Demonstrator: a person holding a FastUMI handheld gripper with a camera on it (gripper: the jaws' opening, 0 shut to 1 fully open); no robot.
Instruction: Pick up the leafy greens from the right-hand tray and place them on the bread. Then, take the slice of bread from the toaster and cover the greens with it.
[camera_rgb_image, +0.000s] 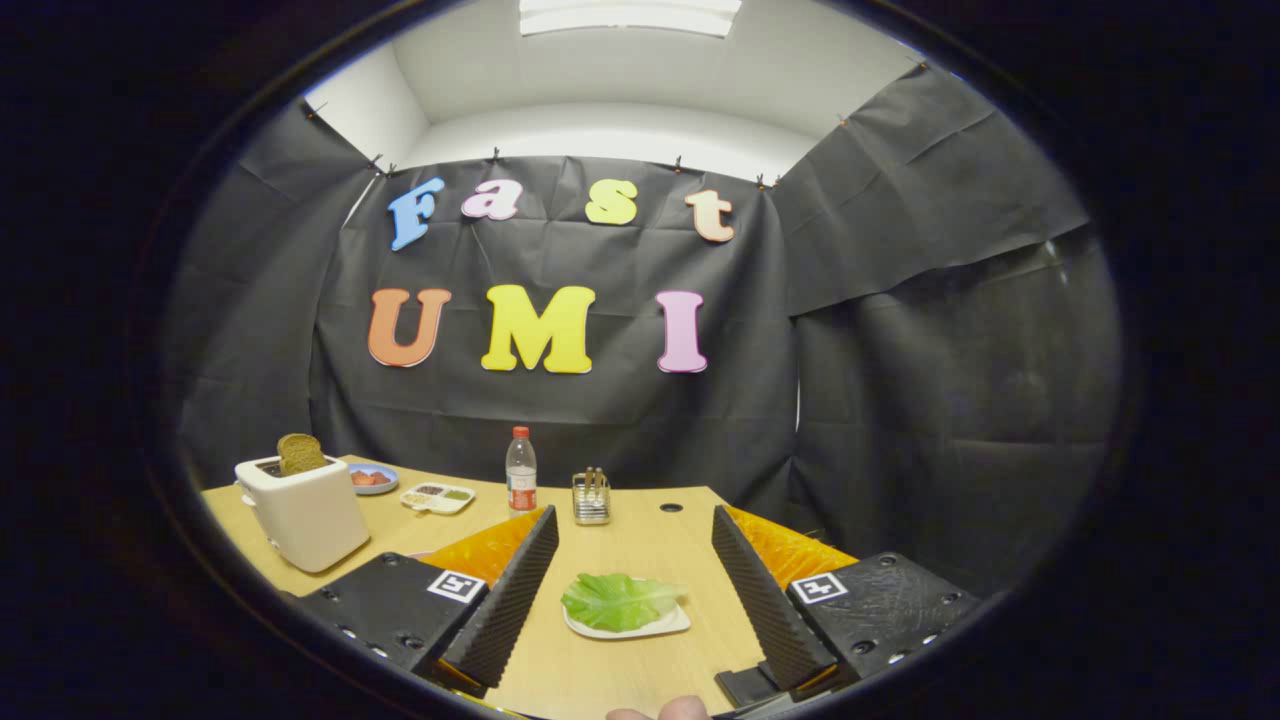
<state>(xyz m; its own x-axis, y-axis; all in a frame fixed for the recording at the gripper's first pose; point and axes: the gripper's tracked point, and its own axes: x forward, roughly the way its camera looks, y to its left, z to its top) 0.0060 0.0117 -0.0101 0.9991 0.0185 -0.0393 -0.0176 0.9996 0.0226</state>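
Between the wide-apart jaws of the gripper (630, 585) — leafy greens (620, 600) on a white tray (675, 625), untouched.

A light green lettuce leaf (620, 600) lies on a white tray (655, 627). The table (640, 540) is pale wood with fine grain. The toaster (303, 510) is cream white, its bread slice (300, 453) dark brown. The clear bottle (521, 470) has a red cap and red label. A small plate (373, 479) is blue.

No readable text on any object here.
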